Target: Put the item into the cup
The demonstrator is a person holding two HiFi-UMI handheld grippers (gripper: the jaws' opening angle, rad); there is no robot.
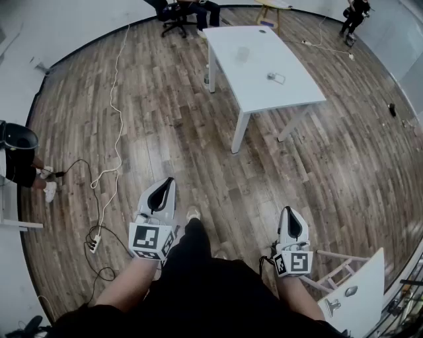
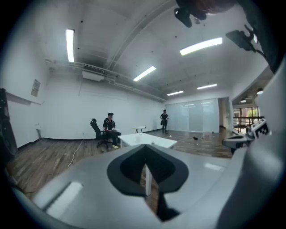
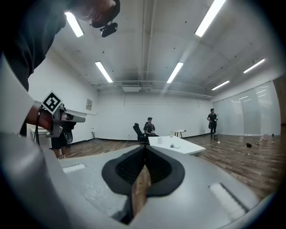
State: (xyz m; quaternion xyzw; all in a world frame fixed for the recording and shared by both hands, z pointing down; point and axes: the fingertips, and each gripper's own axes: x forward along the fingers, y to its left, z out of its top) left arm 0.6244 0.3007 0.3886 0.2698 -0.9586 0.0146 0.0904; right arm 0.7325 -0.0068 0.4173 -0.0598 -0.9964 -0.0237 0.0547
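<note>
A white table (image 1: 264, 66) stands on the wood floor well ahead of me. On it are a small translucent cup (image 1: 243, 54) and, nearer its right side, a small item (image 1: 275, 78). My left gripper (image 1: 170, 180) and right gripper (image 1: 289, 210) are held low in front of my body, far short of the table, both pointing roughly level toward it. Each is shut with nothing between the jaws. The left gripper view shows its closed jaws (image 2: 145, 147) with the table (image 2: 149, 141) beyond. The right gripper view shows its closed jaws (image 3: 144, 150), the cup (image 3: 160, 140) and the item (image 3: 174, 146).
A seated person on an office chair (image 1: 182, 10) is behind the table, another person (image 1: 353, 16) stands at the far right, and a third (image 1: 20, 158) at the left. Cables (image 1: 112, 152) trail over the floor on the left. A white board on a stand (image 1: 357, 297) is by my right.
</note>
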